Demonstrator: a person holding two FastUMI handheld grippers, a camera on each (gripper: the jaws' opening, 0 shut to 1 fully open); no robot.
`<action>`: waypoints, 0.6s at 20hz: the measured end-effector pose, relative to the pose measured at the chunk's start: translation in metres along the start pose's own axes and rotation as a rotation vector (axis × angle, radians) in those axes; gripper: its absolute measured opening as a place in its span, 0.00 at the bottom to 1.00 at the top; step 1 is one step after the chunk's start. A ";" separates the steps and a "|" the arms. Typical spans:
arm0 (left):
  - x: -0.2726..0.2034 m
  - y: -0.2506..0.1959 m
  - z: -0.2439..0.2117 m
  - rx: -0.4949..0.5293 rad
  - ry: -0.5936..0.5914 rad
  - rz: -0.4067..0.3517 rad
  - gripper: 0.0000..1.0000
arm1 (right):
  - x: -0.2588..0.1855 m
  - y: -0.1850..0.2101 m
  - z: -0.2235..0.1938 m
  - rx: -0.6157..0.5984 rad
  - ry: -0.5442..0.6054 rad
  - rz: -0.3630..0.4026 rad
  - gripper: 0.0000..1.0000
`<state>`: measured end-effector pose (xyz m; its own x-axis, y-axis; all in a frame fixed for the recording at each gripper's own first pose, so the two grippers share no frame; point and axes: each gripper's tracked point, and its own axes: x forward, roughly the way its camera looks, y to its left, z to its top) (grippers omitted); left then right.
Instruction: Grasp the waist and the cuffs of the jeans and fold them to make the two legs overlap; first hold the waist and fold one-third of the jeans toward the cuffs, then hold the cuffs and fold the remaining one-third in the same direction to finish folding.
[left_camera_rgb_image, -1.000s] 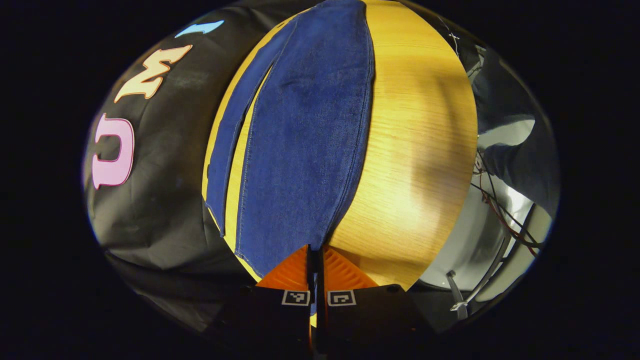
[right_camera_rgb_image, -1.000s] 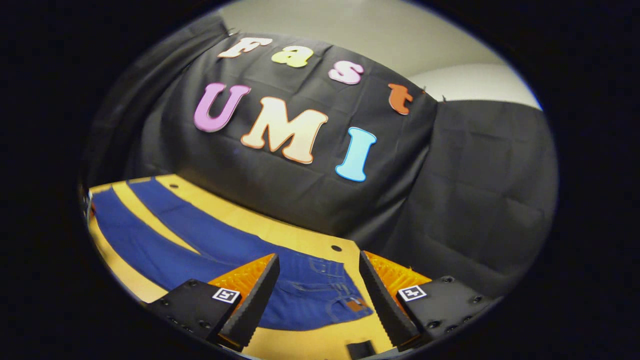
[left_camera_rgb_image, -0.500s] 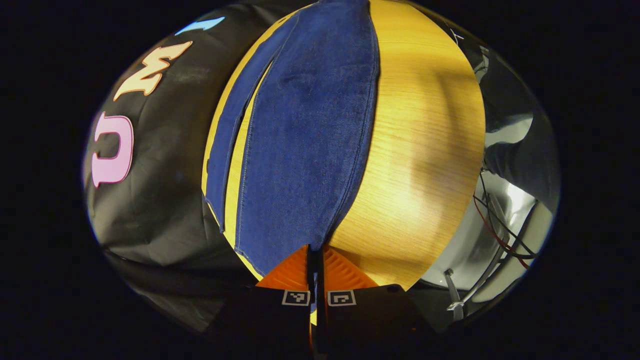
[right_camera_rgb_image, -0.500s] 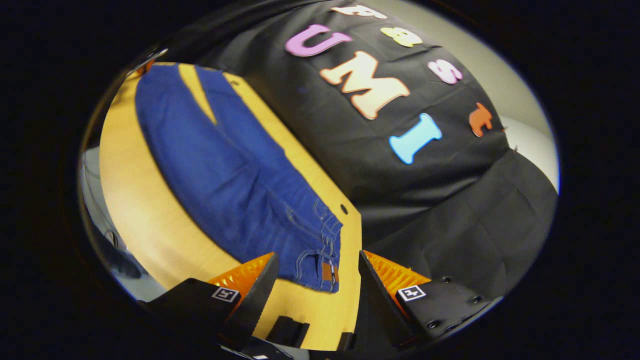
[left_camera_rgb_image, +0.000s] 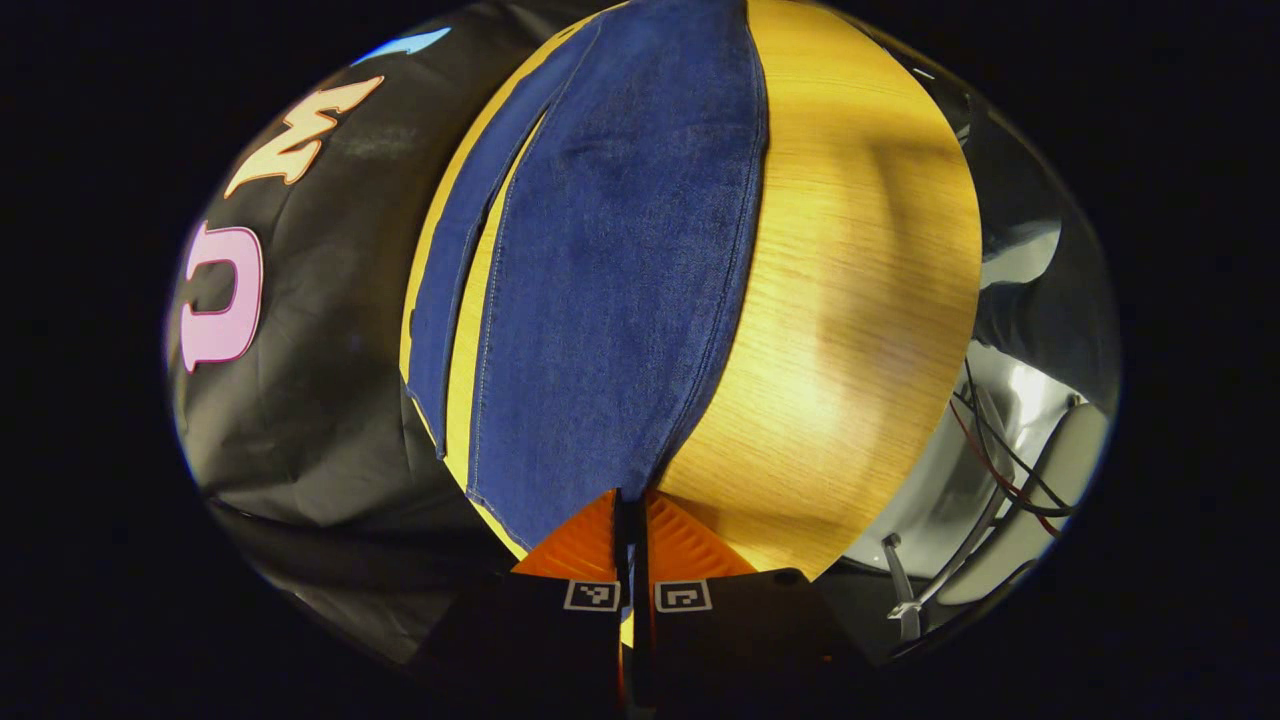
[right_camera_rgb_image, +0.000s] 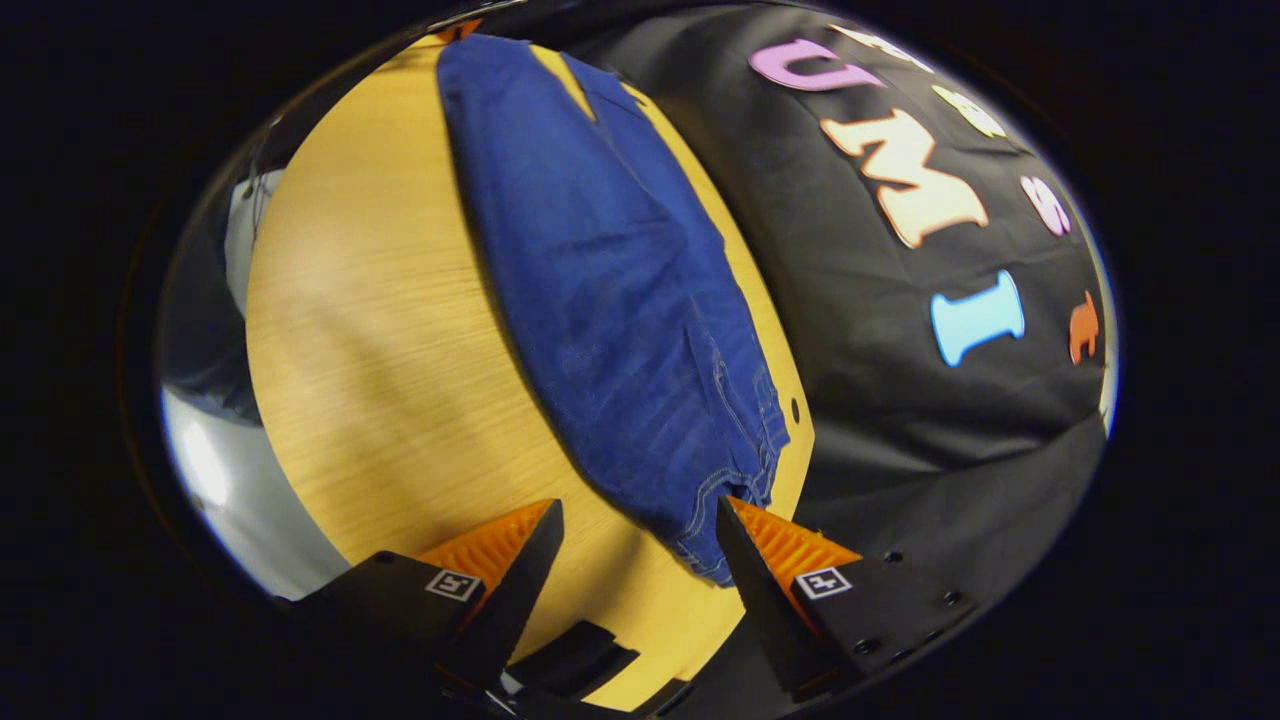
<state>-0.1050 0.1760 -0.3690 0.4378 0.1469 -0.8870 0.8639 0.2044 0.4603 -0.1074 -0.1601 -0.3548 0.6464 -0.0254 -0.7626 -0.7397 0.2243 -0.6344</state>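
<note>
left tool (left_camera_rgb_image: 631, 520) clamped on jeans (left_camera_rgb_image: 610, 280) cuff | right tool (right_camera_rgb_image: 638, 545) wide, over waist

The jeans (left_camera_rgb_image: 610, 290) I'm working on are deep indigo blue, with paler blue stitching along the seams. From my right gripper view, the jeans (right_camera_rgb_image: 610, 290) show the same dark blue, faintly faded in creased bands toward 5 o'clock near the waist. The table (left_camera_rgb_image: 850, 300) is warm yellow wood with fine horizontal grain and a brighter glare patch at 3 o'clock. The booth wall (right_camera_rgb_image: 900, 420) at 3 o'clock is matte black cloth. Thin red and black wires (left_camera_rgb_image: 1005, 455) hang at 4 o'clock.
</note>
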 end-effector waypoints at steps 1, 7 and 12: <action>0.000 0.000 -0.001 -0.003 0.003 -0.002 0.00 | 0.000 -0.001 0.001 -0.041 -0.007 -0.003 0.92; 0.001 0.001 -0.002 -0.014 0.024 -0.004 0.00 | 0.040 -0.019 0.001 -0.073 0.004 -0.023 0.79; 0.003 0.002 -0.001 -0.060 0.038 -0.008 0.00 | 0.055 -0.004 -0.002 -0.061 0.036 0.058 0.25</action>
<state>-0.1025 0.1780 -0.3705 0.4205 0.1810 -0.8891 0.8503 0.2634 0.4557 -0.0697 -0.1647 -0.3948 0.5956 -0.0498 -0.8018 -0.7866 0.1663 -0.5946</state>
